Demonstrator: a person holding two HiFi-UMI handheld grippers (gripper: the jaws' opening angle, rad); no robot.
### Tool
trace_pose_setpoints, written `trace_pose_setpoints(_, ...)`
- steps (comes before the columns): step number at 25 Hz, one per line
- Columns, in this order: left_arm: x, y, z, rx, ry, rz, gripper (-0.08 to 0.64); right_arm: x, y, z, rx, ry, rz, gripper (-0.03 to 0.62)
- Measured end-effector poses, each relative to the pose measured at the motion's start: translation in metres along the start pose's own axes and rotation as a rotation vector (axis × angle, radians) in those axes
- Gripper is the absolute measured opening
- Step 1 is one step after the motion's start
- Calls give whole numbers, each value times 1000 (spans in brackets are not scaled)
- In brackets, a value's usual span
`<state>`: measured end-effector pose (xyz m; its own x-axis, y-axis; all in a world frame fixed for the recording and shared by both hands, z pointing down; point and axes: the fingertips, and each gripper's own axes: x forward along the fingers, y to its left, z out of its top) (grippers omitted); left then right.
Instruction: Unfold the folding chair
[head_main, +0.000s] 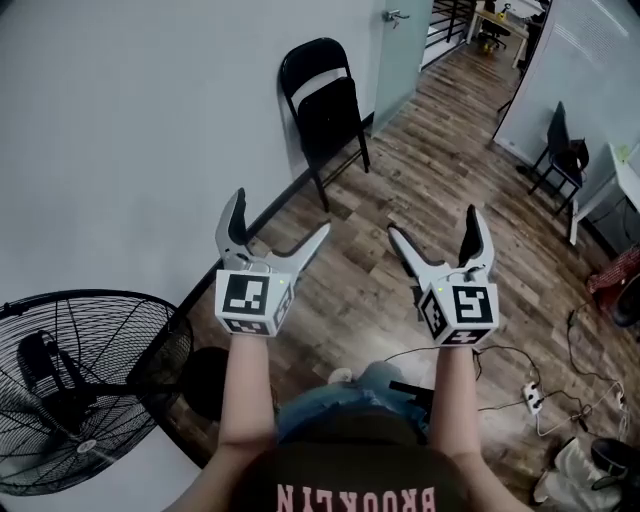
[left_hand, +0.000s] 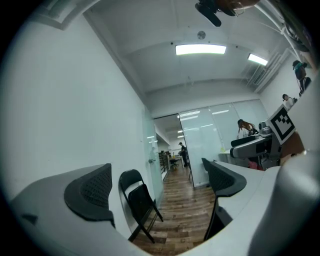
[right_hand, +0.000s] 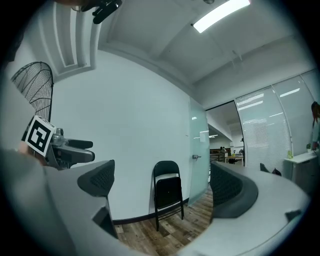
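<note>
Approach stage: both grippers empty, chair not yet reached

Head view: the folded black metal chair (head_main: 325, 110) leans upright against the pale wall (head_main: 120, 120) at the far side of the wood-plank floor (head_main: 400, 200), seat flat against its back, so it stands well apart from both tools. The left gripper (head_main: 280, 215) and the right gripper (head_main: 434, 222) are held side by side in front of the person, jaws spread wide with nothing between them, apparently readied for a two-handed grasp. A black wire-caged floor fan (head_main: 80, 380) stands near left. Left gripper view: the chair (left_hand: 140, 200) shows far off between the wide-open pads. Right gripper view: the chair (right_hand: 168, 192) again sits framed in the open gap, untouched, which suggests both tools are aimed at it
</note>
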<state>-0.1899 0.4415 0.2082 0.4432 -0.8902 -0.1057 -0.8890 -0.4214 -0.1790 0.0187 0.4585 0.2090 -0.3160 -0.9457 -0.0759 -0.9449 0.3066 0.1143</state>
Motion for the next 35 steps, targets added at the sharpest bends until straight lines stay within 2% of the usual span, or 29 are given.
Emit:
trace_pose_setpoints(6, 7, 16, -11, -12, 0, 34, 572, 12, 9, -15, -28, 54, 40, 572)
trace_pose_setpoints(12, 28, 38, -19, -6, 12, 76, 571, 38, -6, -23, -46, 79, 45, 571)
trace_pose_setpoints(18, 68, 63, -32, 21, 43, 101, 571, 86, -33, -38, -45, 101, 44, 571)
trace_pose_setpoints(24, 133, 87, -49, 32, 73, 120, 571, 159, -58, -51, -67, 101, 78, 571)
trace_pose_setpoints(35, 297, 139, -61, 44, 110, 174, 571, 325, -139, -68, -41, 115, 136, 571)
